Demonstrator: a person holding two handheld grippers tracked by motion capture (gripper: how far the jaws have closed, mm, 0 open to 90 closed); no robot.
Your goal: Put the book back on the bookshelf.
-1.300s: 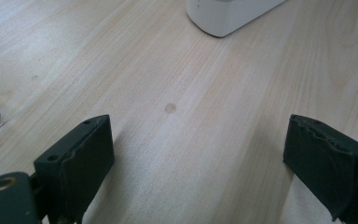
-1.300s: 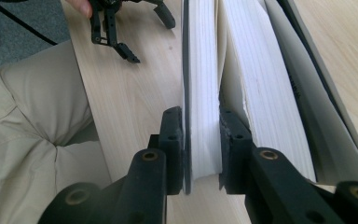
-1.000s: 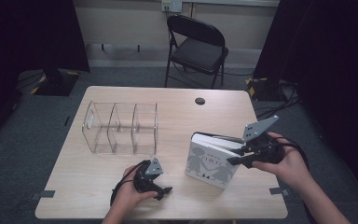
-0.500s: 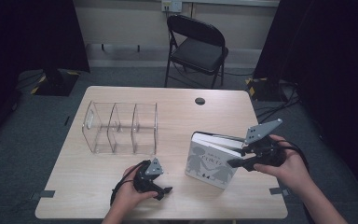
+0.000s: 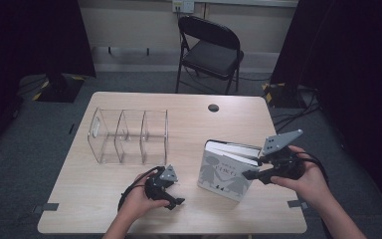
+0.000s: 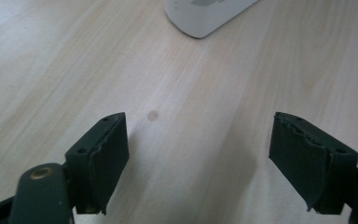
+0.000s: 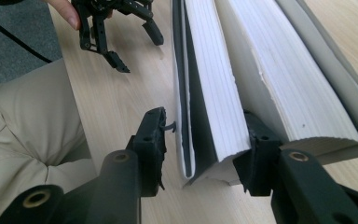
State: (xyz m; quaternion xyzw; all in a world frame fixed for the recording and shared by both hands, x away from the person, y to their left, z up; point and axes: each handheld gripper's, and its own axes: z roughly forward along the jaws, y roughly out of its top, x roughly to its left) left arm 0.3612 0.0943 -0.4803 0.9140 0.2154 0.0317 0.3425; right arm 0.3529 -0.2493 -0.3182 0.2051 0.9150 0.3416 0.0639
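**Right claw loosening on book, left claw empty**

While the book (image 5: 226, 172) stood on its edge near the bench's (image 5: 129, 209) front right corner, cover facing the person, the right claw (image 5: 251, 175) sat at its right end. In the right gripper view that claw (image 7: 200, 140) straddled the front cover and a block of pages: the right jaw was against the page block, the left jaw stood just off the cover with a sliver of gap. Its jaws had just been opening, book between them, so no firm pinch on the cover side. Book had fanned open a little, a second page block and the back cover splayed to the right of the jaws.

Left claw (image 5: 175, 199) was near the bench's front edge, left of the book and apart from it. Left gripper view showed that claw (image 6: 198, 161) with jaws well apart, nothing but bare wood between them, book's rounded white corner (image 6: 200, 18) ahead. Those jaws had just been closing somewhat, gripping nothing.

Clear three-bay organizer (image 5: 129, 137) stood toward the bench's left side, back from the left hand (image 5: 134, 204), untouched. A dark round grommet (image 5: 213, 107) sat near the bench's back edge. Folding chair (image 5: 211, 52) stood beyond the bench.
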